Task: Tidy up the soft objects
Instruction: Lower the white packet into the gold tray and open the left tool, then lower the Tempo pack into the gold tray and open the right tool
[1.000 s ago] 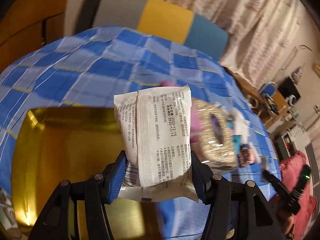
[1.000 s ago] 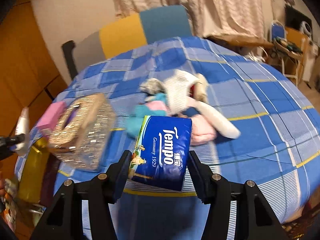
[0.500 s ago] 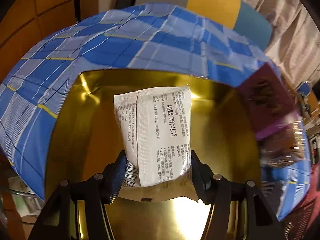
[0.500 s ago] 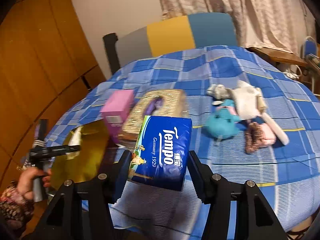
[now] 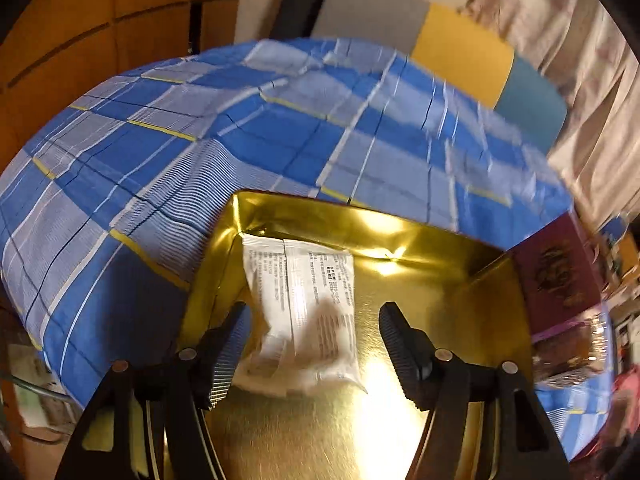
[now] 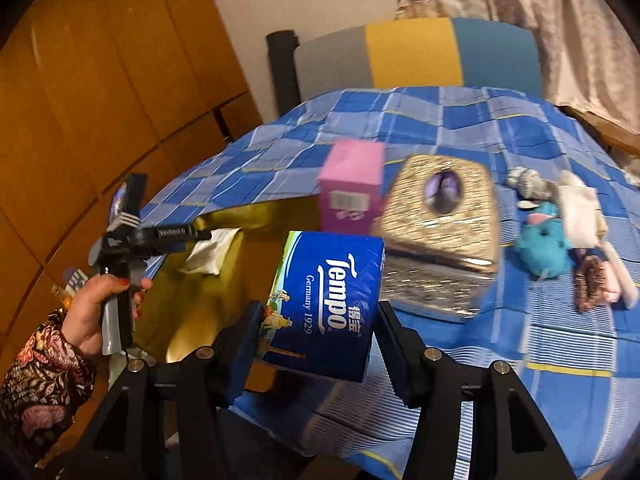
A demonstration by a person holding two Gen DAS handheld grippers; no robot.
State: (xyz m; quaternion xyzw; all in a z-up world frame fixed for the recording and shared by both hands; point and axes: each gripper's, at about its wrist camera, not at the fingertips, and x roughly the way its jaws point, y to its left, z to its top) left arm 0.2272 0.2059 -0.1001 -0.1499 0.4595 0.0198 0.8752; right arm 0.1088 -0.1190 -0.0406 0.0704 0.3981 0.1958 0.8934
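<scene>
A white printed tissue packet (image 5: 304, 308) lies in the far left corner of the shiny gold tray (image 5: 432, 280). My left gripper (image 5: 314, 312) is open above the tray, with the packet free between its spread fingers. In the right wrist view the same packet (image 6: 210, 254) lies in the tray (image 6: 192, 312), under the left gripper (image 6: 160, 236) held in a hand. My right gripper (image 6: 318, 312) is shut on a blue Tempo tissue pack (image 6: 324, 304), held above the table's front edge beside the tray.
A pink tissue box (image 6: 352, 188) and a glittery gold tissue box (image 6: 440, 224) stand just right of the tray. Several plush toys (image 6: 548, 244) lie further right on the blue checked tablecloth (image 6: 440, 120). A chair (image 6: 416, 56) stands behind the table.
My left gripper has opened and let the white packet drop into the tray corner. My right gripper has swung further left toward the tray, still holding the Tempo pack.
</scene>
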